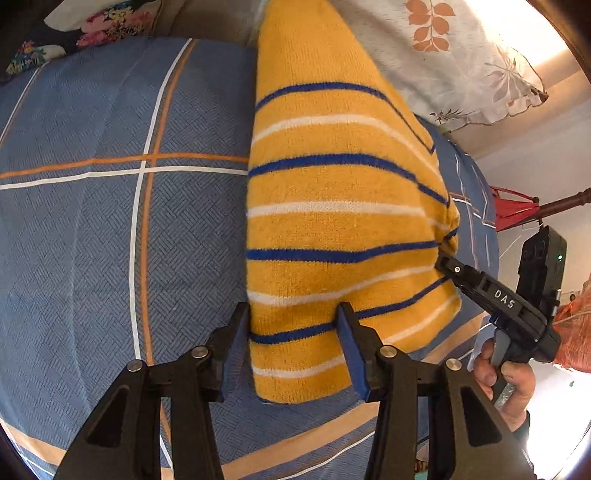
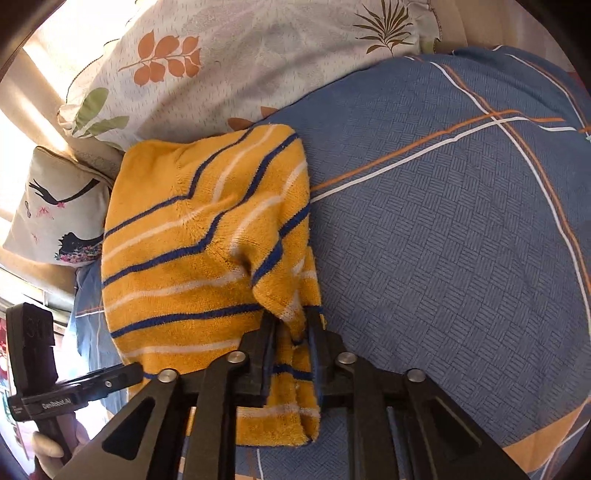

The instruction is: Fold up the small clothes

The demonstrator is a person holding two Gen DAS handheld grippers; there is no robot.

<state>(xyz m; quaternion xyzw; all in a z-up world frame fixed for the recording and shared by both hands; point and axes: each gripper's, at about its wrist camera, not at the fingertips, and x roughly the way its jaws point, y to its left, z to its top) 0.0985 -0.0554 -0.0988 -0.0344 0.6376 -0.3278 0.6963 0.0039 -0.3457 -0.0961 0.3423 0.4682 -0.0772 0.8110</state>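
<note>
A yellow knitted garment [image 1: 332,206] with blue and white stripes lies folded on the blue checked bedsheet [image 1: 110,229]. My left gripper [image 1: 295,317] stands wide open over the garment's near corner, one finger at its left edge, the other resting on the cloth. My right gripper [image 2: 291,325] is shut on a bunched edge of the same garment [image 2: 192,236], with cloth pinched between its pads. The right gripper also shows in the left wrist view [image 1: 448,266], its tip at the garment's right edge. The left gripper shows at the lower left of the right wrist view [image 2: 129,371].
A white pillow with orange leaves [image 2: 229,62] lies at the head of the bed, behind the garment. A smaller printed cushion [image 2: 55,210] sits beside it. A floral cloth [image 1: 107,22] lies at the far left. The bed edge runs near the right of the garment [image 1: 480,221].
</note>
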